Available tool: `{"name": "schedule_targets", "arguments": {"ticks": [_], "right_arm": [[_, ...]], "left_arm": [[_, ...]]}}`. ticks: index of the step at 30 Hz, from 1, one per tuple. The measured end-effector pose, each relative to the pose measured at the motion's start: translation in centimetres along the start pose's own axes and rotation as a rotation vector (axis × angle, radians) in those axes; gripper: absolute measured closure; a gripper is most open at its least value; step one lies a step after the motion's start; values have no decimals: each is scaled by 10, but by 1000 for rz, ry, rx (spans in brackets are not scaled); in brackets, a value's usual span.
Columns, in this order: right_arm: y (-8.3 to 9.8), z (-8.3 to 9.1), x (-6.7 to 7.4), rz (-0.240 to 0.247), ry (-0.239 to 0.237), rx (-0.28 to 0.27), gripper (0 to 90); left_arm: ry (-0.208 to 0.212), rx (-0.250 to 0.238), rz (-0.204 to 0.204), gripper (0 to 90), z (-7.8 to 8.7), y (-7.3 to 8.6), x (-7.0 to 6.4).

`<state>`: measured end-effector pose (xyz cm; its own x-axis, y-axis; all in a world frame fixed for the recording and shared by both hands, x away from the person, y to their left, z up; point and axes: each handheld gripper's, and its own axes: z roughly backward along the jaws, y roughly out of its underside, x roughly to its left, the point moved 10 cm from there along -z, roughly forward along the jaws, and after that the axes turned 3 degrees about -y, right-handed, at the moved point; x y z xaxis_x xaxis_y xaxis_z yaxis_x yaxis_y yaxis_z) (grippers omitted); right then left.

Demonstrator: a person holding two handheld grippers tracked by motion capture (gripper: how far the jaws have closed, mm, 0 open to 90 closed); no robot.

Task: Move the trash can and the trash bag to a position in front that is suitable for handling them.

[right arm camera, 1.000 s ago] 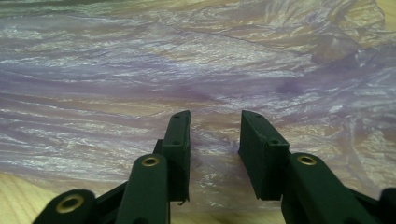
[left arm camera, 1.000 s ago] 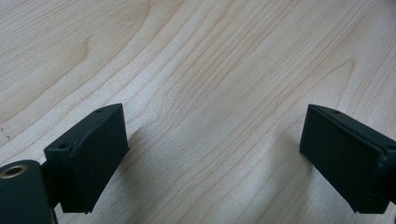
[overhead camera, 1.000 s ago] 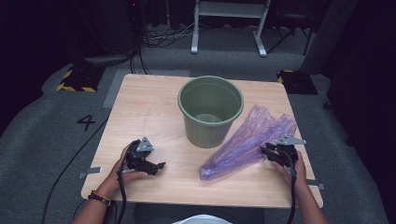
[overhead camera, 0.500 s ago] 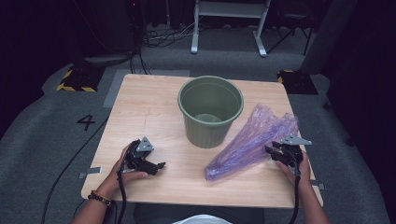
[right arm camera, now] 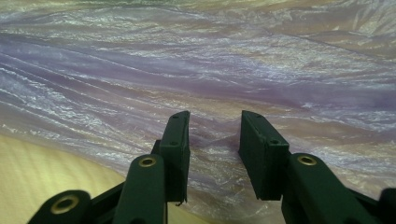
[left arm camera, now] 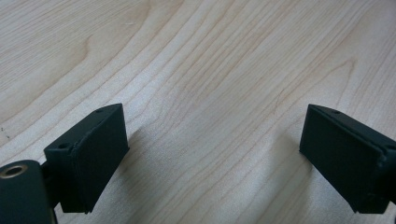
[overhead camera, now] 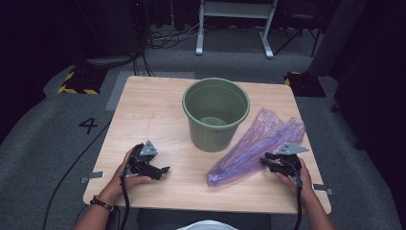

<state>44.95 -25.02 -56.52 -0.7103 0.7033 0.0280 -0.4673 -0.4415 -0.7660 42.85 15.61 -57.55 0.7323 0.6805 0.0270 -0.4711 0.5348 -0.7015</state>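
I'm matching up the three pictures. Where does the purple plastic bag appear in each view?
High view: purple plastic bag lies right of centre, beside the green bucket.
Left gripper view: not in it.
Right gripper view: bag spans the upper frame, beyond the jaws.
Shared landmark: the wooden table.

The high view looked forward and down from above the person's side, taking in the whole tabletop and the floor beyond. The left gripper view sat low and close, looking along its jaws at bare wood grain. The right gripper view, equally close, faced the purple bag, which the high view showed at the right.
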Motion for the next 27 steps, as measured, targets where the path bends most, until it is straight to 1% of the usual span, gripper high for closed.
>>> {"name": "schedule_targets", "arguments": {"ticks": [2,4,8,10,11,12,13,15,16,17,18,20,21,22,23,24,25,27], "right_arm": [[-2,-2,7,7,1,6,627],[-3,-4,15,-1,-4,6,598],[-5,-9,35,15,-25,7,553],[-8,-13,47,21,-32,17,495],[-10,-15,56,20,-41,25,446],[-11,-17,61,26,-47,32,418],[-13,-19,70,42,-58,38,380],[-20,-19,83,59,-85,30,372],[-24,-15,87,78,-90,22,356],[-29,-10,88,95,-87,0,343],[-33,-5,88,106,-84,-20,350],[-41,13,83,125,-74,-76,358],[-43,21,77,130,-56,-99,371],[-44,27,71,134,-36,-113,386],[-44,35,60,140,4,-123,420],[-42,39,48,145,56,-117,446],[-38,43,35,144,106,-106,456],[-30,46,11,100,162,-94,491]], "left_arm": [[0,0,0,75,0,0,0],[0,0,0,75,0,0,0],[0,-1,0,75,0,0,0],[0,0,0,75,0,0,0],[0,0,0,75,0,0,0],[0,1,0,76,0,0,0],[-2,0,-3,76,0,0,0],[-7,1,2,97,1,1,0],[4,-5,18,117,4,1,0],[13,-11,37,146,5,0,-1],[32,-14,41,166,8,-1,-3],[57,-38,31,157,12,-5,-10],[64,-46,24,160,14,-7,-13],[84,-63,11,158,17,-12,-21],[89,-70,-1,158,20,-15,-27],[89,-72,-21,157,22,-19,-35],[103,-79,-44,163,23,-22,-44],[134,-79,-80,165,25,-29,-63]]}}
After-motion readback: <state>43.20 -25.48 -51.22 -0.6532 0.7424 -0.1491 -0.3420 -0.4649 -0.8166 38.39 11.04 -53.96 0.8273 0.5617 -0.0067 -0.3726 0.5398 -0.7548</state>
